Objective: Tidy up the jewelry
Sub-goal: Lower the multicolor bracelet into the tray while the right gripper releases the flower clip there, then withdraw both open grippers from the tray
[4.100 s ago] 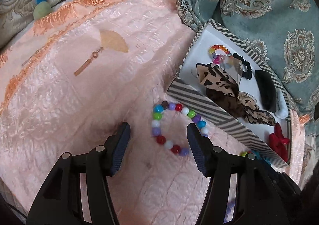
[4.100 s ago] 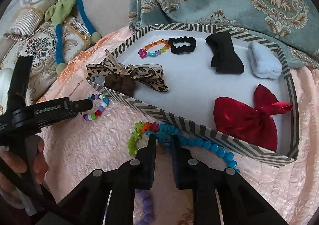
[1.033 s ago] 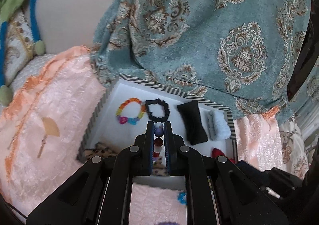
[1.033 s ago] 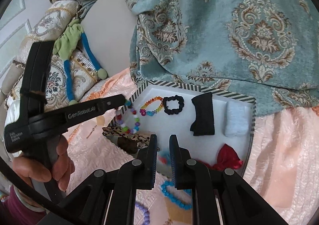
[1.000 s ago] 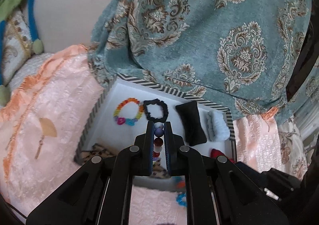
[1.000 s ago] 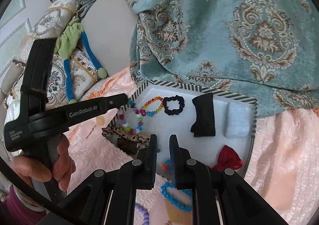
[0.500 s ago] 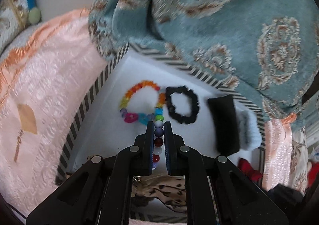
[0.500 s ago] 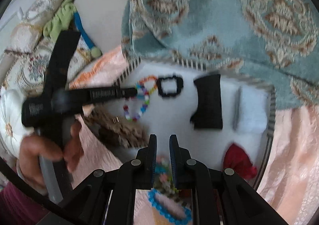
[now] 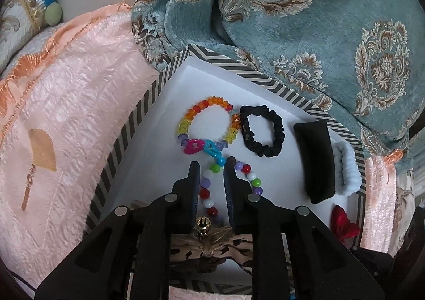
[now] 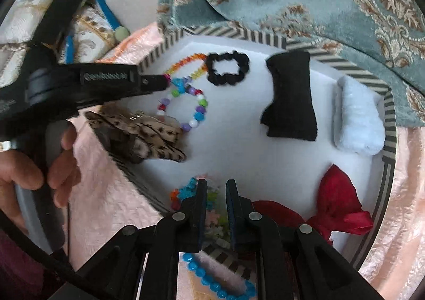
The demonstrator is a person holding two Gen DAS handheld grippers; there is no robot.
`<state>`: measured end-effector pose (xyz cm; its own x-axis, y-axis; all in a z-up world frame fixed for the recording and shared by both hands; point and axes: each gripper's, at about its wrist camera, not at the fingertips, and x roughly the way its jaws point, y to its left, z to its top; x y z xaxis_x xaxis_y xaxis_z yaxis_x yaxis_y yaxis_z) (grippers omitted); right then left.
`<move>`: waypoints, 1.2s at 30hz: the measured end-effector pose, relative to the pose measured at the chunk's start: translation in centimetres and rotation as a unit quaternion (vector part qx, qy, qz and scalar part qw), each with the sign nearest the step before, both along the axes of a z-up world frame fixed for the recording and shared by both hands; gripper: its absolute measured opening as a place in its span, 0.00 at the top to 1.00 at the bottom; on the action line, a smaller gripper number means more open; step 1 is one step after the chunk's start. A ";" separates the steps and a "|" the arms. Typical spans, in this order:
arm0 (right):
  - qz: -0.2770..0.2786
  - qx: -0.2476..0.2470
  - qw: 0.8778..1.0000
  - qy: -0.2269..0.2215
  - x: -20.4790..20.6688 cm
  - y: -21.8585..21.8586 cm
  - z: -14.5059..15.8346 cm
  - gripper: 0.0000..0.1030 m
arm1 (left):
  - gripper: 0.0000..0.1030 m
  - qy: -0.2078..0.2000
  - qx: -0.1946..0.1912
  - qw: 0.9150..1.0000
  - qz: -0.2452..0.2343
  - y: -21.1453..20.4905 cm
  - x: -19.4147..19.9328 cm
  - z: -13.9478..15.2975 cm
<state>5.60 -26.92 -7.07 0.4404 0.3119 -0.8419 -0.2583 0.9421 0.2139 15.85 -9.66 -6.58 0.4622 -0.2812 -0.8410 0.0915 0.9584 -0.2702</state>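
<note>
The teal blanket (image 9: 318, 34) is seen bunched against the tray's far wall, the pink bedspread (image 9: 66, 114) is spread to the left, and the striped tray (image 9: 138, 114) is set between them. The left gripper (image 9: 211, 167) is held low over the tray's far left part; its jaws have just been opening and are now parted a little, and nothing is pressed by the pads. The right gripper (image 10: 215, 185) is kept narrow at the near rim, and a blurred bead strand (image 10: 190, 188) appears to be pinched in it, with blue beads left hanging outside the wall. If that strand is released here, it could be pulled back out over the rim by the hanging part. The bracelet (image 9: 204, 193) is laid flat on the tray floor, just near the rainbow one (image 9: 191, 114). One side of its loop is seen between the left jaws, the other outside the right finger. So that finger seems to be planted inside the loop, and the bracelet could be dragged up on withdrawal. A tangle with the rainbow one's blue link, touched at the far end, is also to be feared. The loop is drawn out slightly, with its long axis run near to far and its near end hidden.
</note>
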 end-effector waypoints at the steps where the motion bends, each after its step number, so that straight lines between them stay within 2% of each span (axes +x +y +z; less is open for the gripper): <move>1: 0.009 -0.006 1.000 0.004 0.0 0.3 0.0 0.83 | 0.82 -0.001 -0.001 1.000 0.001 0.1 -0.1 0.1; 4: 0.034 -0.039 0.999 0.006 0.0 1.6 -0.7 0.81 | 0.80 0.000 -0.004 1.000 0.002 0.3 -0.4 0.1; 8: 0.015 -0.055 0.998 -0.014 0.6 1.8 -1.2 0.81 | 0.80 -0.005 0.000 1.000 -0.006 0.0 -0.9 0.5; 10: -0.001 -0.045 0.999 -0.020 1.2 1.4 -1.3 0.81 | 0.80 -0.009 0.002 1.000 -0.009 -0.1 -1.2 0.7; 14: -0.042 0.006 0.999 -0.013 1.3 -0.5 -0.8 0.80 | 0.77 -0.012 0.004 1.000 -0.012 0.0 -1.7 1.1; 18: -0.068 0.033 0.997 -0.023 -0.5 -2.0 1.0 0.65 | 0.65 -0.017 0.003 1.000 -0.011 0.2 -2.4 1.6; 21: -0.080 0.042 0.995 -0.036 -2.1 -2.1 2.0 0.61 | 0.60 -0.019 0.000 1.000 -0.007 0.5 -3.1 1.9; 27: -0.095 0.046 0.993 -0.048 -5.1 -1.5 2.7 0.58 | 0.60 -0.032 0.018 0.999 -0.006 0.6 -5.5 2.8; 31: -0.099 0.039 0.993 -0.049 -6.9 -1.0 2.6 0.58 | 0.56 -0.055 0.040 0.998 -0.008 0.6 -7.8 3.9; 36: -0.113 0.038 0.991 -0.054 -9.2 -1.4 3.1 0.58 | 0.53 -0.072 0.048 0.996 -0.010 1.1 -10.6 4.4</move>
